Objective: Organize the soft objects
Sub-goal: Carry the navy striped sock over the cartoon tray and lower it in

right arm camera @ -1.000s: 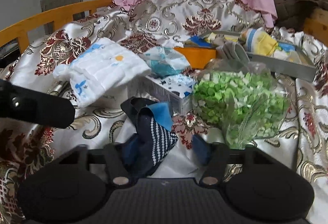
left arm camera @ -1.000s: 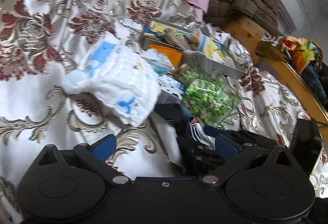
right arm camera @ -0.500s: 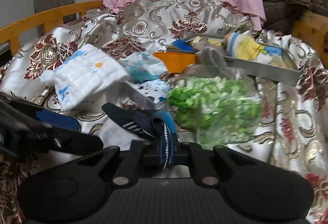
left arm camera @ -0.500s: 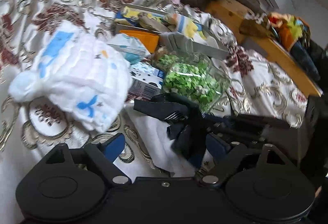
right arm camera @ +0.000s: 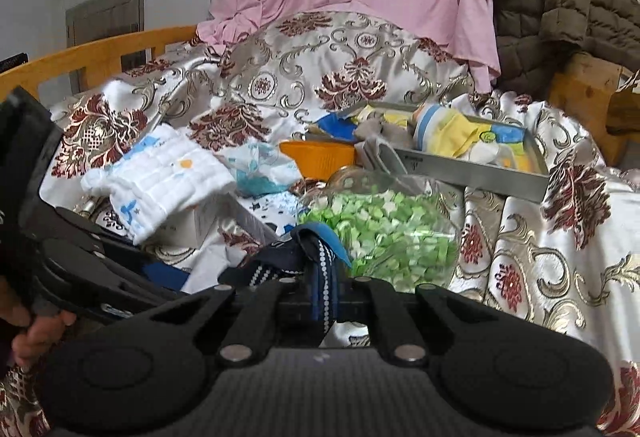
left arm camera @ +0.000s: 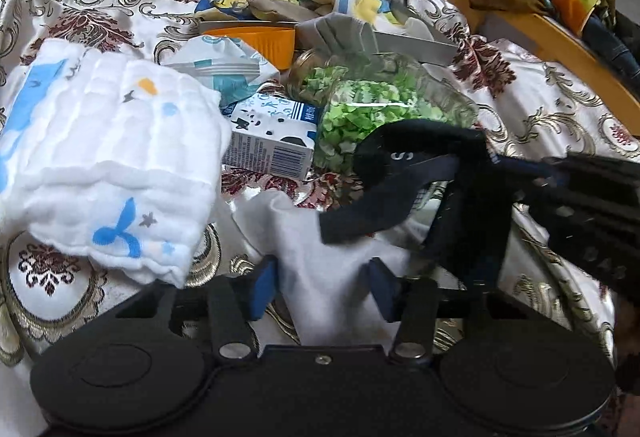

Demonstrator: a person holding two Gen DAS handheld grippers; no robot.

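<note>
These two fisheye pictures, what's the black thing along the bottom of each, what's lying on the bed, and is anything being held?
Each black shape is a hand-held gripper: a person carries one per hand, with a camera looking along its two fingers.

The right wrist view shows the right hand-held gripper shut on a dark blue sock, lifted off the cover.

The left wrist view shows the left hand-held gripper closing around a white cloth; its blue pads are not yet pressing it. The same sock hangs on the right there.

On the patterned bedspread lie a folded white baby cloth, a small carton, a jar of green paper stars, an orange bowl and a grey tray of fabrics.
</note>
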